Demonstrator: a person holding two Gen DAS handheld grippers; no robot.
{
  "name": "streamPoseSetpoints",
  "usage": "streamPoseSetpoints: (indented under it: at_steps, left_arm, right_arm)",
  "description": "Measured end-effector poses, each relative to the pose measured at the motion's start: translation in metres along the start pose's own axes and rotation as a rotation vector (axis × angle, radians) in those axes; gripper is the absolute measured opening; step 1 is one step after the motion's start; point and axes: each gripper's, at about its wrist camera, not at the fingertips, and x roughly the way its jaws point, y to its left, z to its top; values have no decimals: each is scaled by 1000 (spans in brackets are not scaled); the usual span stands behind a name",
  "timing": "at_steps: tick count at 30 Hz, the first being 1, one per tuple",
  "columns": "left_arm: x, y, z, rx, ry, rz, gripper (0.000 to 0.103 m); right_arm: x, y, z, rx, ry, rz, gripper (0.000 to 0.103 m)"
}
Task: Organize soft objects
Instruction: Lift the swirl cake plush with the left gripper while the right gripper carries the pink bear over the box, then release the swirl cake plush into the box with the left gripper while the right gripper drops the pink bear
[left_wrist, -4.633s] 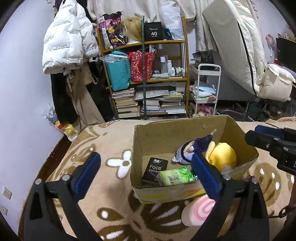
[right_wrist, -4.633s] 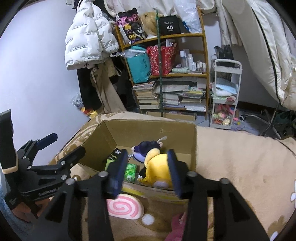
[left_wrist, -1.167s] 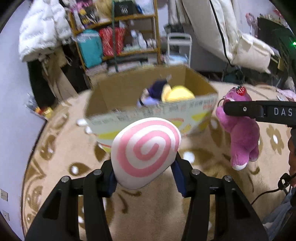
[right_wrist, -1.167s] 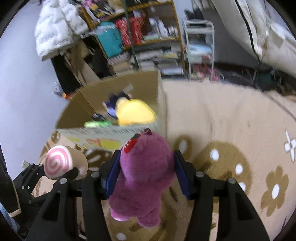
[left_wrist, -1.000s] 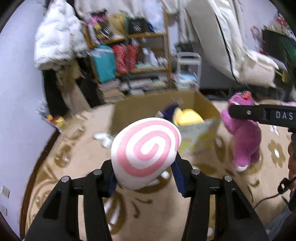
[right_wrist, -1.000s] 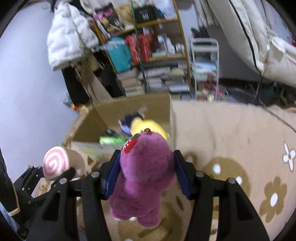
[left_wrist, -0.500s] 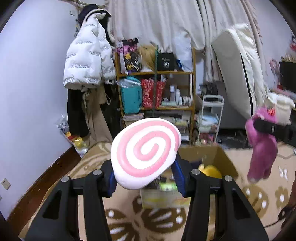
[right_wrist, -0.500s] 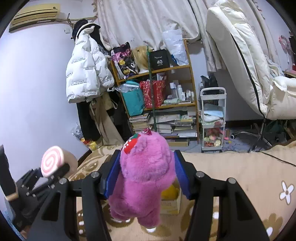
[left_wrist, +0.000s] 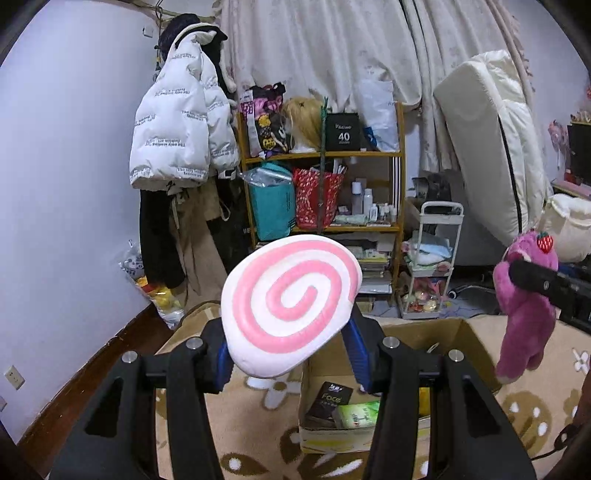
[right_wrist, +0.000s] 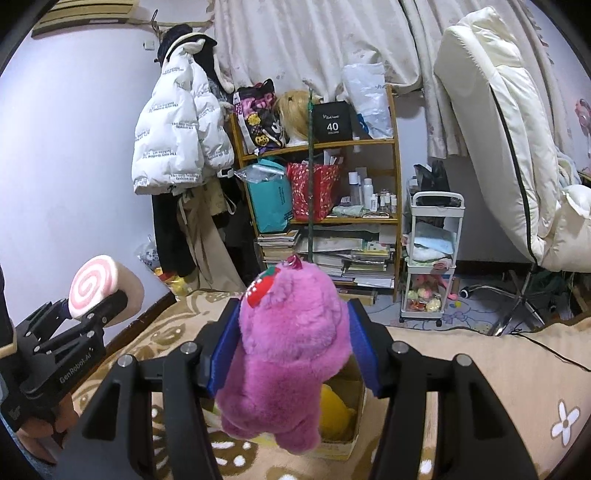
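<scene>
My left gripper (left_wrist: 291, 350) is shut on a pink-and-white swirl roll plush (left_wrist: 291, 306), held high above the rug; it also shows in the right wrist view (right_wrist: 99, 288). My right gripper (right_wrist: 293, 354) is shut on a purple bear plush (right_wrist: 288, 362) with a strawberry on its head, also seen at the right of the left wrist view (left_wrist: 526, 306). Below both stands an open cardboard box (left_wrist: 476, 343) holding a black Face pack (left_wrist: 330, 400), a green pack (left_wrist: 356, 415) and a yellow plush (right_wrist: 334, 413).
A beige flowered rug (right_wrist: 498, 387) covers the floor. At the back stand a wooden shelf (left_wrist: 399, 184) full of bags and books, a white cart (left_wrist: 432, 266), a hanging white jacket (left_wrist: 177, 133) and a leaning mattress (left_wrist: 487, 147).
Both grippers closed on the swirl plush and the purple bear beside the box, then lifted them well above the box. The view now looks toward the shelf.
</scene>
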Motion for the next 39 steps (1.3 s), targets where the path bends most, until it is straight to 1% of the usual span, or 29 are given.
streamPoseSetpoints:
  at_steps: [4, 11, 12, 15, 19, 22, 26, 30, 32, 34, 39]
  left_arm:
    - [16, -2, -11, 15, 35, -14, 49]
    - [41, -10, -26, 1, 99, -98, 50]
    - [46, -12, -28, -6, 119, -118, 50]
    - [55, -18, -29, -3, 185, -138, 50]
    - [60, -28, -28, 23, 211, -134, 51]
    - [68, -32, -29, 21, 230, -155, 52]
    - [87, -31, -36, -10, 277, -154, 55]
    - [98, -30, -45, 20, 322, -169, 58]
    - [104, -31, -50, 22, 365, -191, 58]
    - [106, -31, -52, 24, 384, -204, 60]
    - [108, -30, -51, 23, 408, -193, 67]
  right_arm:
    - [20, -4, -7, 4, 27, 0, 61]
    - [51, -11, -27, 14, 92, 19, 61]
    - [54, -11, -29, 20, 99, 22, 61]
    - [63, -12, -31, 36, 113, 26, 61]
    - [77, -7, -26, 23, 120, 19, 61]
    - [89, -7, -23, 38, 131, 19, 62]
    - [113, -9, -15, 54, 186, 3, 62]
    - [122, -8, -9, 37, 239, 3, 62]
    - [124, -6, -13, -6, 277, 0, 63]
    - [125, -6, -21, -31, 309, 0, 63]
    - [128, -14, -37, -3, 344, 14, 64]
